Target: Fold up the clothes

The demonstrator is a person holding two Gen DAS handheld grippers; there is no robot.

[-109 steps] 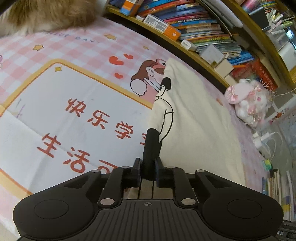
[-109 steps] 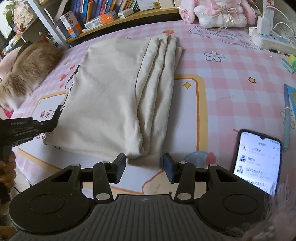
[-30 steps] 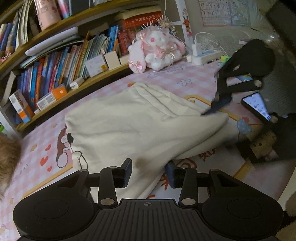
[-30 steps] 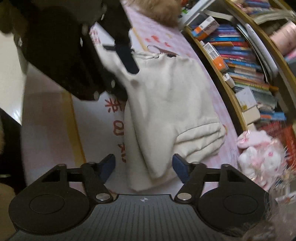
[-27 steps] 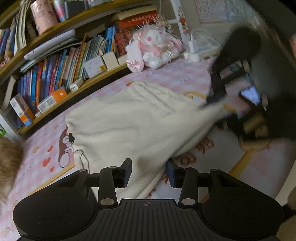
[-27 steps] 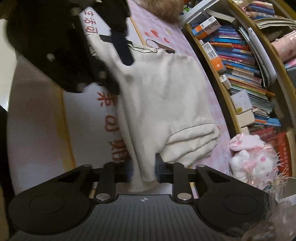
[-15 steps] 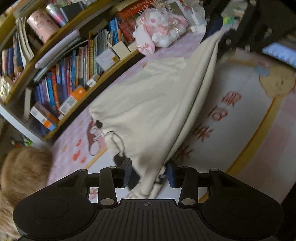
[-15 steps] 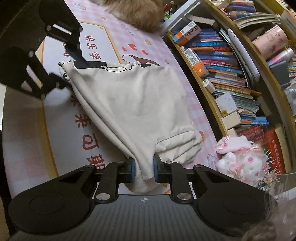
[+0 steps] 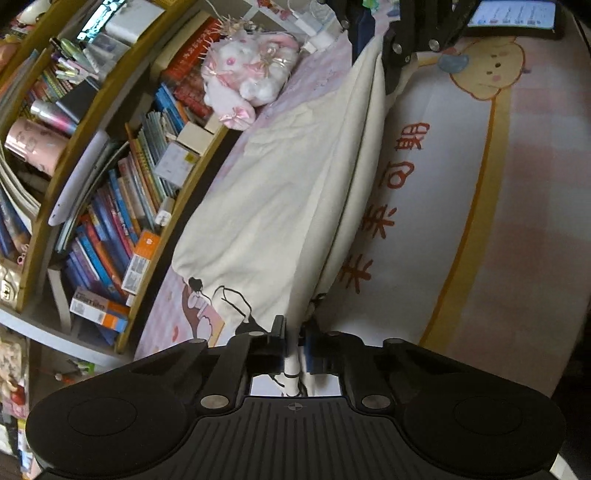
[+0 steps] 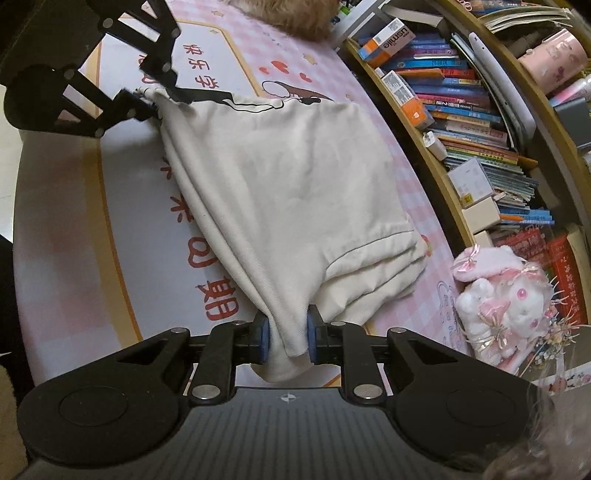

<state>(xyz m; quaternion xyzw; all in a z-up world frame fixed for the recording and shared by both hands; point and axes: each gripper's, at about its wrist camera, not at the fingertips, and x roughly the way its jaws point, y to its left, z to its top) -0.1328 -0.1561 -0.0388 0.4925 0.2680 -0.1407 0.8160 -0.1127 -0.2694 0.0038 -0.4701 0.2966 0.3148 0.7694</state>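
A cream folded garment [image 9: 280,192] [image 10: 288,192] with a black drawstring at one end is stretched taut between both grippers above the pink printed mat [image 9: 461,192]. My left gripper [image 9: 295,334] is shut on the drawstring end of the cloth. My right gripper [image 10: 288,332] is shut on the opposite, hem end, bunched between its blue pads [image 10: 263,334]. Each gripper appears in the other's view: the right one [image 9: 391,59] at the top, the left one [image 10: 147,107] at the upper left. The garment's far side still rests on the mat near the shelf.
A low bookshelf [image 9: 122,206] [image 10: 480,122] full of books runs along the far side. A pink plush rabbit [image 9: 247,74] [image 10: 502,284] sits beside it. A lit phone [image 9: 517,16] lies on the mat. Something furry and tan [image 10: 291,14] lies at the far end.
Both grippers closed on opposite ends of the garment and lifted its near edge off the mat. The left gripper, open half a second ago, is now shut on the drawstring end.
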